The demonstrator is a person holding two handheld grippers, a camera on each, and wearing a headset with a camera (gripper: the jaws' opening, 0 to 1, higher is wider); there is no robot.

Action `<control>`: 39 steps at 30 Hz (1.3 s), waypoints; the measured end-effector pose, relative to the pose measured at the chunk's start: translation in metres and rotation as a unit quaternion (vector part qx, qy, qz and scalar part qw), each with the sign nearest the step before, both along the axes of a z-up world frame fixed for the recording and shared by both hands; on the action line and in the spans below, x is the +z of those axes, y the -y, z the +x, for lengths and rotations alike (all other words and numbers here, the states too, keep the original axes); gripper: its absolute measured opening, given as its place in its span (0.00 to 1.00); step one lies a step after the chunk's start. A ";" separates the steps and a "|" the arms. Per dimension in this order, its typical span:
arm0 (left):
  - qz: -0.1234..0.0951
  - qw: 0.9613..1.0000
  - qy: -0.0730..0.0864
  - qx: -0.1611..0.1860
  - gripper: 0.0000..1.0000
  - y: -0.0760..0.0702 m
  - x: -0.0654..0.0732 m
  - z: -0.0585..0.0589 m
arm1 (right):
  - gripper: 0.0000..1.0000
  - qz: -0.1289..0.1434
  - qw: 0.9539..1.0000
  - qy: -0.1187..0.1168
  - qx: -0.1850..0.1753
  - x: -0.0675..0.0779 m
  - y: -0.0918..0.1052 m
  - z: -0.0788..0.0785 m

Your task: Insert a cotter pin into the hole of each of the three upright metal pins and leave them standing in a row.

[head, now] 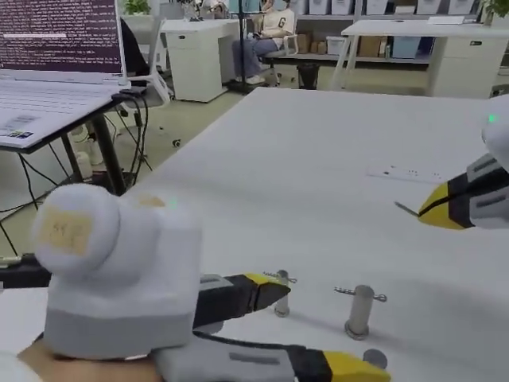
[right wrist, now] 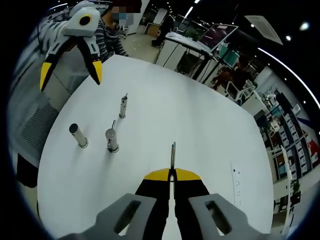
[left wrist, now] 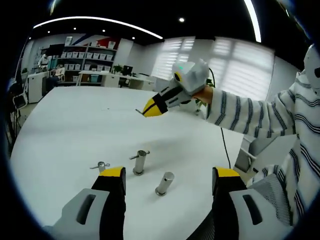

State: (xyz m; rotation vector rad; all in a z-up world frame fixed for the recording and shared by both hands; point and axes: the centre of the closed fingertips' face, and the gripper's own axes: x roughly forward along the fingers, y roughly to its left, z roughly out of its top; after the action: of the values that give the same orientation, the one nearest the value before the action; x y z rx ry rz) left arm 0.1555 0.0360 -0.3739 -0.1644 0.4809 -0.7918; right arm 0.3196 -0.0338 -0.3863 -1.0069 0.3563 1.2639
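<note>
**Cotter-pin insertion, third pin pending.** The right gripper (right wrist: 172,172) is hanging above the white desk (head: 318,159), well apart from the row. Its fingers (right wrist: 156,176) are pressing together on a loose cotter pin (right wrist: 172,152). That pin's long axis is running straight on from the line of the fingers, and its free end is pointing forward, away from the gripper. In the head view the same pin is lying nearly level and pointing to the person's left, out over the desk.

Three metal pins are standing upright in a row on the desk, near its edge in front of the person. The first metal pin (right wrist: 123,107) is carrying an inserted cotter pin (head: 280,278) through its top. The middle metal pin (right wrist: 111,141) is carrying a second inserted cotter pin (head: 362,294), which is lying crosswise and roughly level, at right angles to the upright shaft. The bare metal pin (right wrist: 78,136) is showing a plain flat top.

The left gripper (right wrist: 71,75) is hovering near the row, and its yellow-tipped fingers (left wrist: 114,182) are standing wide apart. In the left gripper view the bare metal pin is appearing between them, farther out. In the head view the lower finger is partly hiding that pin. A striped sleeve (left wrist: 250,115) is showing behind the right gripper. A power strip (head: 406,173) is lying farther back on the desk.
</note>
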 end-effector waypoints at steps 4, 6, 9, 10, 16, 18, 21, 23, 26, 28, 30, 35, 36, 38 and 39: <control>-0.022 1.000 -0.001 -0.010 0.62 0.003 0.009 0.007 | 0.00 0.010 0.999 0.035 0.024 0.009 -0.004 -0.017; -0.038 0.999 -0.004 -0.006 0.58 0.004 0.013 0.011 | 0.00 0.009 0.999 0.039 0.032 0.007 -0.003 -0.022; -0.047 0.999 -0.004 -0.004 0.54 0.004 0.016 0.018 | 0.00 0.012 0.998 0.045 0.043 0.008 -0.004 -0.035; -0.050 0.999 -0.007 -0.003 0.53 0.004 0.016 0.020 | 0.00 0.013 0.998 0.047 0.044 0.008 -0.005 -0.038; -0.062 0.998 -0.017 -0.002 0.50 0.008 0.016 0.031 | 0.00 0.031 0.995 0.074 0.059 0.017 -0.015 -0.057; -0.071 0.997 -0.017 -0.001 0.47 0.010 0.018 0.035 | 0.00 0.037 0.994 0.082 0.067 0.020 -0.019 -0.065; -0.089 0.996 -0.020 0.002 0.42 0.013 0.023 0.041 | 0.00 0.040 0.992 0.089 0.081 0.023 -0.025 -0.075; -0.101 0.995 -0.023 0.006 0.39 0.015 0.026 0.045 | 0.00 0.041 0.991 0.091 0.088 0.024 -0.029 -0.081; -0.106 0.994 -0.023 0.003 0.34 0.018 0.028 0.047 | 0.00 0.046 0.990 0.092 0.096 0.025 -0.035 -0.088; -0.101 0.995 -0.023 0.001 0.32 0.019 0.028 0.049 | 0.00 0.048 0.989 0.096 0.103 0.026 -0.039 -0.094; -0.097 0.995 -0.024 0.002 0.27 0.020 0.026 0.050 | 0.00 0.047 0.988 0.096 0.108 0.025 -0.041 -0.098; -0.097 0.995 -0.029 0.004 0.17 0.021 0.024 0.051 | 0.00 0.043 0.986 0.098 0.126 0.024 -0.047 -0.110; -0.098 0.995 -0.031 0.003 0.16 0.022 0.023 0.051 | 0.00 0.044 0.986 0.098 0.127 0.024 -0.048 -0.112; -0.096 0.995 -0.032 -0.001 0.13 0.024 0.022 0.050 | 0.00 0.044 0.985 0.101 0.131 0.026 -0.048 -0.112; -0.097 0.995 -0.032 -0.001 0.11 0.024 0.022 0.050 | 0.00 0.045 0.985 0.103 0.133 0.026 -0.049 -0.113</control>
State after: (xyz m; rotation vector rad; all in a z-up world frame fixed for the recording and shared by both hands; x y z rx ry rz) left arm 0.2054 0.0122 -0.3518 -0.3698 0.4648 -0.8365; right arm 0.2071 0.0152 -0.3600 -1.1221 0.0041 1.3866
